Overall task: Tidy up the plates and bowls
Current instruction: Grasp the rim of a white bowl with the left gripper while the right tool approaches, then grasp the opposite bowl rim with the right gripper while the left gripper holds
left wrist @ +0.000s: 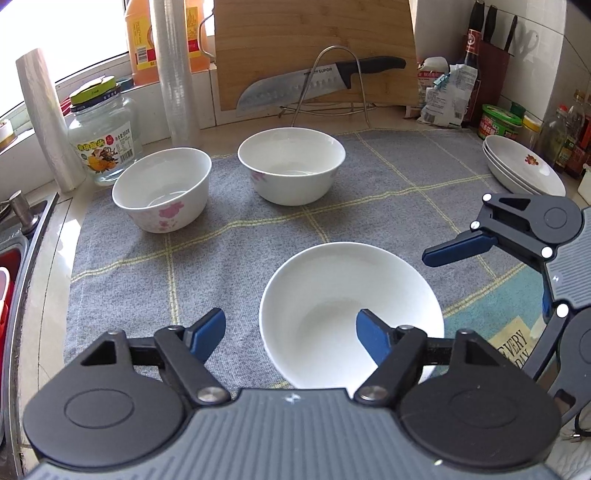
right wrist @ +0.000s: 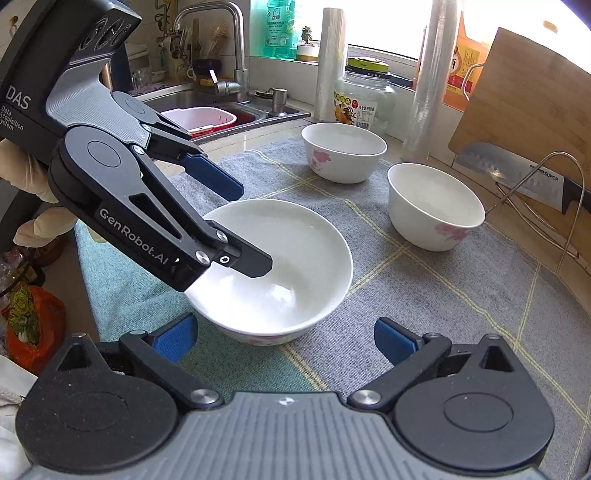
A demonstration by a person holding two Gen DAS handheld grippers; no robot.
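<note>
i see my left tool (left wrist: pixel 291 332) with its fingers spread apart, straddling the near rim of the nearest white bowl (left wrist: pixel 351 314) on the grey cloth (left wrist: pixel 221 258) over the table. my right tool (right wrist: pixel 286 338) is also spread apart, just beside that bowl. two more bowls (left wrist: pixel 162 188) sit farther back; stacked plates (left wrist: pixel 524 166) lie far right.

Daylight is blowing out the window (right wrist: pixel 388 26) behind the counter, glare is washing the nearest bowl (right wrist: pixel 280 258), fisheye is bending edges, focus is staying sharp.
</note>
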